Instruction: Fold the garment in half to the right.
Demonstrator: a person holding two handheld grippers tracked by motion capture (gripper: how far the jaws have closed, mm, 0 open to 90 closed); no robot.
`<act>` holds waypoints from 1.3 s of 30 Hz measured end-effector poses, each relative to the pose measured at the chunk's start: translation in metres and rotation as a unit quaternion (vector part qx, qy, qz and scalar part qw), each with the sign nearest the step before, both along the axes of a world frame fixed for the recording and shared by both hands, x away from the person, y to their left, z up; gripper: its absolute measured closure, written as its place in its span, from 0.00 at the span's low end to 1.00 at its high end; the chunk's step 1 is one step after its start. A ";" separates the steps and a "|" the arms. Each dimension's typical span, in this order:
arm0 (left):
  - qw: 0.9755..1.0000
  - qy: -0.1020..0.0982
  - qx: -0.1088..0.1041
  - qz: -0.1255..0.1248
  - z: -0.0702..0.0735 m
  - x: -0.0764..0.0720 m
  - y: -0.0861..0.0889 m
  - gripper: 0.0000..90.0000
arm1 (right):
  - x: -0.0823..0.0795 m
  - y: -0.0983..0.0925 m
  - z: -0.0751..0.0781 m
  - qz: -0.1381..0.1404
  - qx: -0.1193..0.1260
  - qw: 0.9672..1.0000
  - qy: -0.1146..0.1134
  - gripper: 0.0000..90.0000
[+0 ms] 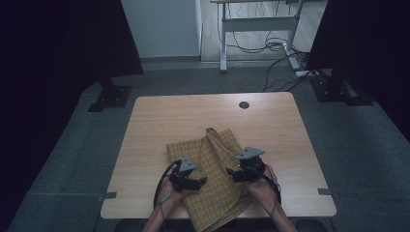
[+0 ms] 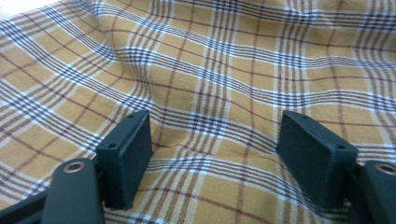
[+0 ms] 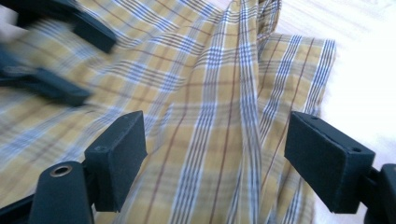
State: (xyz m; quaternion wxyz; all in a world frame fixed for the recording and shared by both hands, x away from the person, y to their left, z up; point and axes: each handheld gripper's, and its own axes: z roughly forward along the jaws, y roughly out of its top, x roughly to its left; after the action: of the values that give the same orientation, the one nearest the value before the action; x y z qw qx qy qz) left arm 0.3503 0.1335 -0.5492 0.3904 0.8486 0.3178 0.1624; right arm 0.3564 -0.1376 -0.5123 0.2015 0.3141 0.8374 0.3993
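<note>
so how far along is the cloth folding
Early. The yellow plaid cloth lies rumpled on the wooden table, one end hanging off the near edge. Left gripper and right gripper both hover open over it, holding nothing. Smoothing and neat folding remain.

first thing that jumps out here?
The yellow plaid cloth, rumpled on the near middle of the wooden table and hanging over its front edge. Left tongs and right tongs hover over it, jaws apart, gripping nothing. A dark round grommet sits near the far edge.
</note>
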 end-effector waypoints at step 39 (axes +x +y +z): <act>1.000 -0.002 -0.030 0.007 0.006 -0.021 0.016 0.14 | 0.069 0.090 -0.006 0.103 -0.014 0.994 0.041 0.18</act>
State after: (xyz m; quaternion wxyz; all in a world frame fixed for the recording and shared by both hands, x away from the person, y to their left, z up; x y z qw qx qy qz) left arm 0.3293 0.1497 -0.5432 0.4150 0.8339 0.3282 0.1570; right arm 0.4251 -0.0479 -0.5180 0.1287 0.2391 0.8787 0.3926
